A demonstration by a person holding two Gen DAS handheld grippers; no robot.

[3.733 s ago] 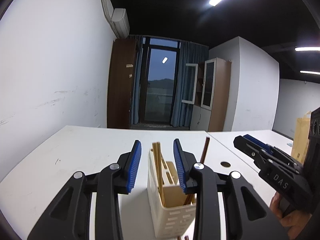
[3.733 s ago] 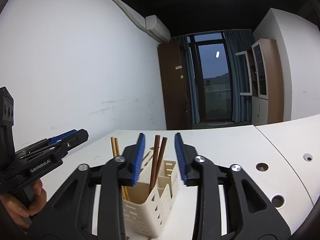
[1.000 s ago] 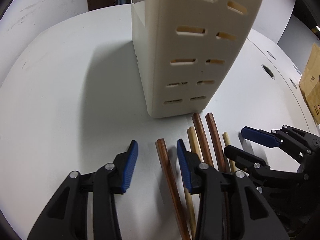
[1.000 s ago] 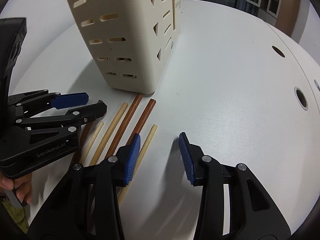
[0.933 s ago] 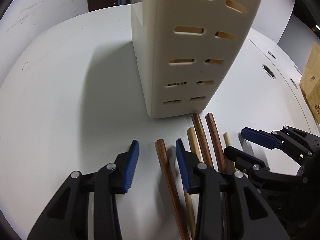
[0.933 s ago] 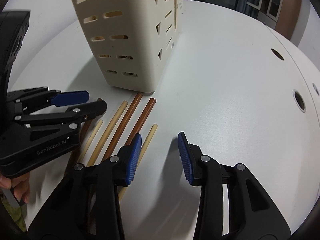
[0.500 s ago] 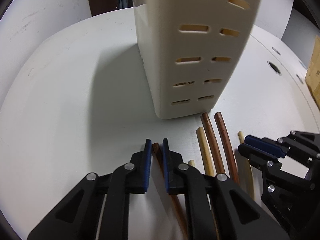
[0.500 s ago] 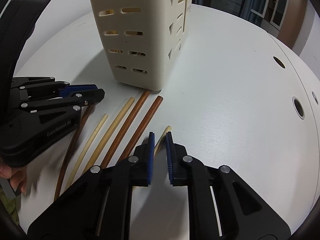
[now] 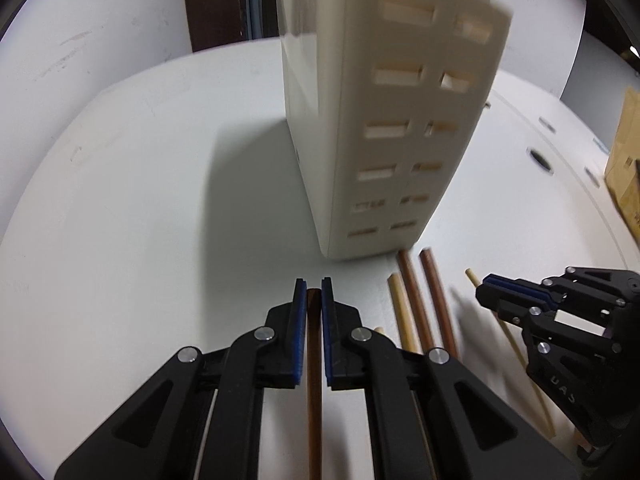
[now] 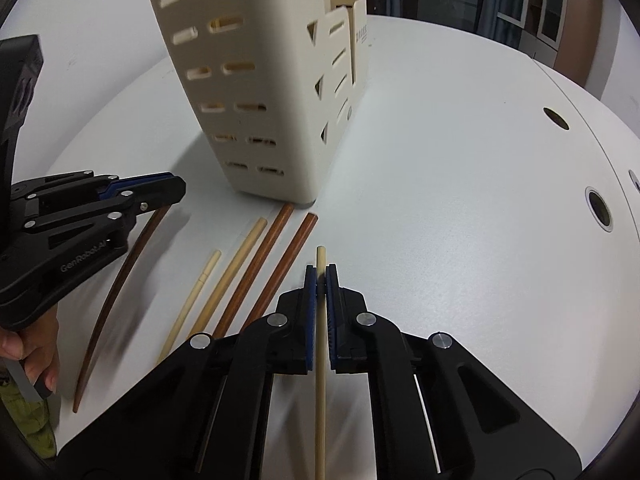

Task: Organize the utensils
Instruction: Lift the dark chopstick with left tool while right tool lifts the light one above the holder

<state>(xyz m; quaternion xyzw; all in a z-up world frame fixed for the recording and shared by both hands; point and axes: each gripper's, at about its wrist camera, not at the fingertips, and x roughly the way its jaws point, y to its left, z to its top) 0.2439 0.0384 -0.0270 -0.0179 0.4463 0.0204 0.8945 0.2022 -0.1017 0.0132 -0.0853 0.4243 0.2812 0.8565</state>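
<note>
Top of the cream slotted holder (image 9: 384, 128) is cut off in the left wrist view and smeared w/ motion blur; what stands inside it is hard to make out. Rear ends of both held sticks run under the gripper bodies, out of sight.

Left gripper (image 9: 314, 300): blue pads nearly closed, clamped on a dark brown chopstick (image 9: 314, 380), tip just past the pads. In the right wrist view that same gripper (image 10: 176, 190) shows at left; the brown stick curves away below it (fisheye bend).

Right gripper (image 10: 320, 280): pads also pinched nearly together, holding a pale chopstick (image 10: 320, 380) w/ its tip poking slightly ahead. In the left wrist view this gripper (image 9: 490, 288) sits at right, blurred.

On the white table (image 10: 460, 200), between the two grippers, lie four loose sticks side by side: two brown chopsticks (image 10: 272, 264) w/ ends nearly touching the holder's base, and two pale sticks (image 10: 224, 284) to their left, one thinner and ending shorter.

Holder stands upright, just beyond the stick tips. A hand (image 10: 38, 344) grips the left tool's handle.
</note>
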